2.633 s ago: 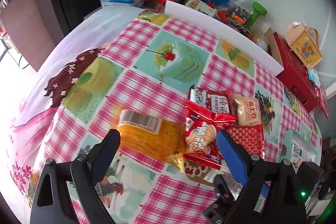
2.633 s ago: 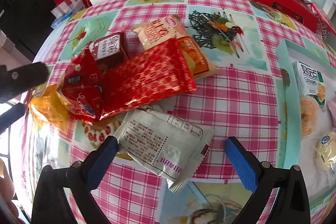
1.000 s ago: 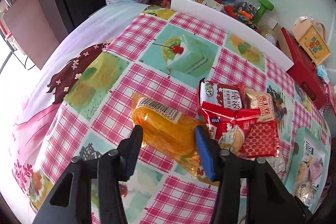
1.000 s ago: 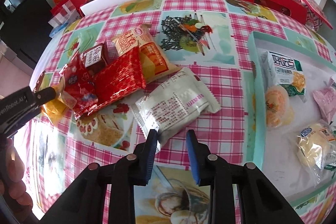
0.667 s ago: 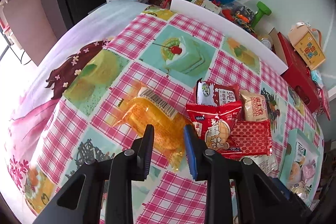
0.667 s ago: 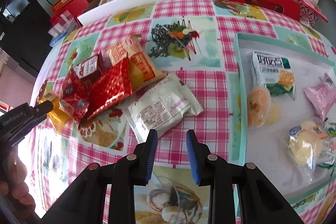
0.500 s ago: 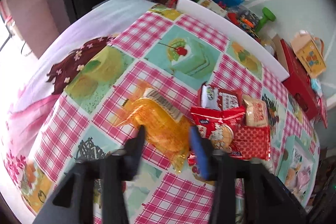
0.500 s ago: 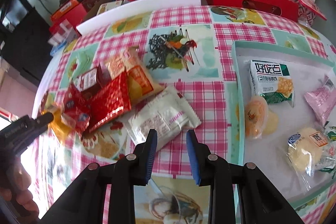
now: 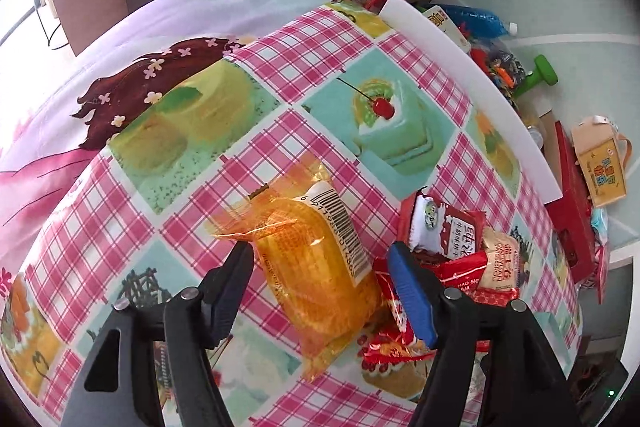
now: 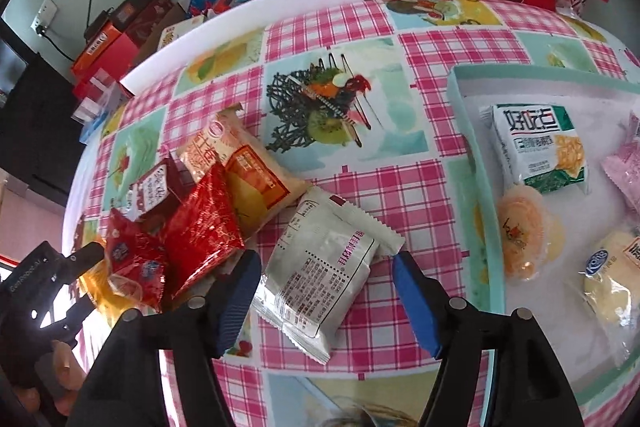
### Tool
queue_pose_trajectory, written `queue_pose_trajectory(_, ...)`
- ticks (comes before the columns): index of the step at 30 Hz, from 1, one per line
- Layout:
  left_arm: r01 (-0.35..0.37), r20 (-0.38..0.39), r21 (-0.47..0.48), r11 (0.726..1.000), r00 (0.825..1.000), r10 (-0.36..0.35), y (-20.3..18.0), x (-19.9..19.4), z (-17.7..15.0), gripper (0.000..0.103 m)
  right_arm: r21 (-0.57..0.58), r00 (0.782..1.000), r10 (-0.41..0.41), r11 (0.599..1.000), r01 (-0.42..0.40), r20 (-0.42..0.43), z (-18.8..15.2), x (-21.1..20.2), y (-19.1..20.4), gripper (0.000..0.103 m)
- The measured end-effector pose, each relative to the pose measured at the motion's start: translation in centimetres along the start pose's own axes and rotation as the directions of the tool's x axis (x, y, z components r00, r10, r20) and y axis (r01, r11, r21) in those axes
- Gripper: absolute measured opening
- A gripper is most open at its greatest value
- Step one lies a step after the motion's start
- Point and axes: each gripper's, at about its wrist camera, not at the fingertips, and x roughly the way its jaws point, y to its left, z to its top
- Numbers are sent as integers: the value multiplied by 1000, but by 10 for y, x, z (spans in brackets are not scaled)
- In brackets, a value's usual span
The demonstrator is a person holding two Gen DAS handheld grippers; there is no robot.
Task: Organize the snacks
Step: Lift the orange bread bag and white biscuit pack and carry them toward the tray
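Both grippers, nearly closed and riding higher half a second ago, are now spread and lowered over their packets; left gripper [image 9: 320, 255] has its jaws apart on either side of the orange packet [image 9: 316, 263], right gripper [image 10: 326, 267] has its jaws apart on either side of the white packet [image 10: 326, 267]; neither pair looks pressed against the wrapper yet, though contact at the pads is hard to judge.

Orange packet lies on the checked tablecloth [image 9: 320, 155], barcode up, its far corner just beside the red packets [image 9: 448, 231] of the pile; white packet lies print-side up between the pile [image 10: 200, 227] and the green tray [image 10: 468, 131]; tray already carries several snacks, among them a green-and-white packet [image 10: 536, 147] and a round orange cake [image 10: 520, 227].

Step in hand, as I judge it: a double pickup, both packets bracketed but not gripped; several snacks remain outside the tray, so the task seems partway.

Next move calls for closing each pair squarely across the packet's middle, gently since the wrappers are soft and slippery; then lifting clear of the pile and carrying toward a bare part of the tray; left packet has the longer trip, past the pile.
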Motion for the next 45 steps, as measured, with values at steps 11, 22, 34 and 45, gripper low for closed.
queue_pose_trajectory(11,-106,-26,111,988,994,109,-14,17,0,70,-183,989,-145,972,147,26,-8,21,30,74)
queue_pose_trajectory(22,-79,-34,149,986,996,85,-31,7,-8,43,-163,981,-191,968,193,30,-14,17,12,58)
queue_pose_trajectory(34,-35,16,175,984,999,33,-33,-21,-33,41,-153,985,-170,973,171,18,-22,-8,-3,54)
queue_pose_trajectory(45,43,110,236,971,991,-71,-53,-73,-33,41,-125,988,-117,984,130,105,-17,-55,-8,54)
